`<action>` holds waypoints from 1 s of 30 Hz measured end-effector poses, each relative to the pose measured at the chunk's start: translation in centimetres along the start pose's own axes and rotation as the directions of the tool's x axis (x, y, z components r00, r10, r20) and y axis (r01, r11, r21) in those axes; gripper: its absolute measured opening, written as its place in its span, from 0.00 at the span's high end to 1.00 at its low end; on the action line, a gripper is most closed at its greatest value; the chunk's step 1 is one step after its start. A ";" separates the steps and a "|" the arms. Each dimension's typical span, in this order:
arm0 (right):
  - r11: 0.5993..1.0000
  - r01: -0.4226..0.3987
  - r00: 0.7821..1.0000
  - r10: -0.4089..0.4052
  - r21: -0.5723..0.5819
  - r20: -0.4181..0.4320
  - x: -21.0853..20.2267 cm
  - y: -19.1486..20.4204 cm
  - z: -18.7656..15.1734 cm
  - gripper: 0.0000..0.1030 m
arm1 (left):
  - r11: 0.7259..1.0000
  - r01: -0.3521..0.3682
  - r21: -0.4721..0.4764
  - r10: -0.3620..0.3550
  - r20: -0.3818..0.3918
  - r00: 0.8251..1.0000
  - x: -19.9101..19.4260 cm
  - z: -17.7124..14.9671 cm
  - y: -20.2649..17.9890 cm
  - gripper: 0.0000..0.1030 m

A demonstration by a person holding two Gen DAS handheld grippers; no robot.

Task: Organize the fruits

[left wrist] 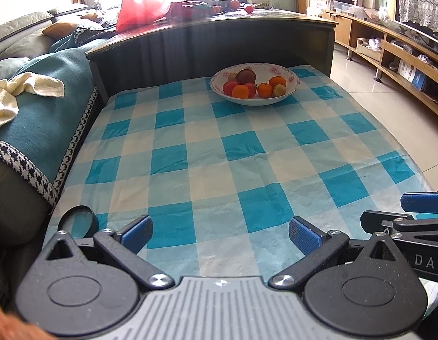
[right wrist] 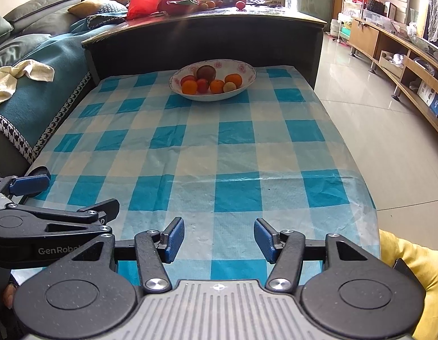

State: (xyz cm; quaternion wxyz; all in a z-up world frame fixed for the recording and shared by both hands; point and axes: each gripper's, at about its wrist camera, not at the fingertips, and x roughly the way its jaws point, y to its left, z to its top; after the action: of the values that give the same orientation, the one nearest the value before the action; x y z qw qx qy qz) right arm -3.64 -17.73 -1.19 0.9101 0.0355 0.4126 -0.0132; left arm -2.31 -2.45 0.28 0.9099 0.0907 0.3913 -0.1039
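Two grippers hover low over the near edge of the table, both tilted down and holding nothing.

In the left wrist view, the left gripper (left wrist: 220, 236) has its blue pads spread wide over the blue-and-white checked tablecloth (left wrist: 207, 155), with only cloth between them. The white floral bowl (left wrist: 291, 77) sits at the far end of the cloth, well apart from the tool, and holds the fruit: oranges, among them one at the front (left wrist: 240, 91), some red fruits, a pale green one and a dark reddish-brown round fruit (left wrist: 246, 76) on top. A magnifying glass (left wrist: 79, 217) lies at the near left corner. The right gripper's fingers poke in at the right edge.

In the right wrist view, the right gripper (right wrist: 219, 239) is partly open, its pads apart over bare cloth and gripping nothing. The bowl is again far ahead, beside the dark raised counter (right wrist: 207, 36).

No fruit lies loose on the cloth, so the gathering looks finished, or else not yet begun if the fruit is meant to come out for sorting. A few more fruits (right wrist: 241, 0) sit up on the counter top beyond, possibly left to collect.
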 end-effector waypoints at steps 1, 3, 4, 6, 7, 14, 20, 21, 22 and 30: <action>1.000 -0.001 1.000 0.001 0.000 -0.001 0.0 0.0 0.0 0.51 | 1.000 0.001 -0.001 -0.001 -0.001 1.000 0.0 0.0 0.0 0.00; 1.000 -0.001 1.000 0.001 0.001 -0.001 0.0 0.0 0.0 0.51 | 1.000 -0.001 0.001 0.001 -0.001 1.000 0.0 0.0 0.0 0.00; 1.000 0.000 1.000 0.000 0.000 -0.001 0.0 0.0 0.0 0.51 | 1.000 -0.003 0.003 0.003 0.000 1.000 0.0 0.0 0.0 0.00; 1.000 0.000 1.000 0.000 0.000 -0.002 0.1 0.0 0.0 0.51 | 1.000 -0.004 0.003 0.004 0.000 1.000 0.0 0.0 0.0 0.00; 1.000 0.000 1.000 0.000 0.001 -0.003 0.1 0.0 -0.1 0.51 | 1.000 -0.003 0.003 0.003 0.000 1.000 0.0 0.0 0.0 0.00; 1.000 0.000 1.000 0.000 0.000 -0.003 0.1 0.0 -0.1 0.51 | 1.000 -0.005 0.006 0.005 -0.001 1.000 0.0 -0.1 0.0 0.00; 1.000 0.002 1.000 -0.002 -0.002 -0.004 0.2 -0.1 -0.3 0.51 | 1.000 -0.010 0.011 0.010 0.001 1.000 0.0 -0.2 -0.1 0.00; 1.000 0.001 1.000 -0.001 -0.002 -0.005 0.2 -0.1 -0.3 0.51 | 1.000 -0.011 0.012 0.011 0.001 1.000 0.1 -0.2 -0.1 0.00; 1.000 0.001 1.000 -0.001 -0.002 -0.005 0.2 -0.1 -0.3 0.51 | 1.000 -0.011 0.013 0.011 0.002 1.000 0.1 -0.2 -0.1 0.00; 1.000 0.002 1.000 -0.002 -0.003 -0.005 0.2 0.0 -0.3 0.51 | 1.000 -0.020 0.022 0.019 0.014 1.000 -0.1 -0.3 -0.2 0.00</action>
State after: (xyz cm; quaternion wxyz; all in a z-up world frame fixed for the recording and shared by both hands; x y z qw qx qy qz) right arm -3.76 -17.73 -1.51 0.9091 0.0339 0.4149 -0.0133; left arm -2.59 -2.58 0.13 0.9124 0.1037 0.3830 -0.0999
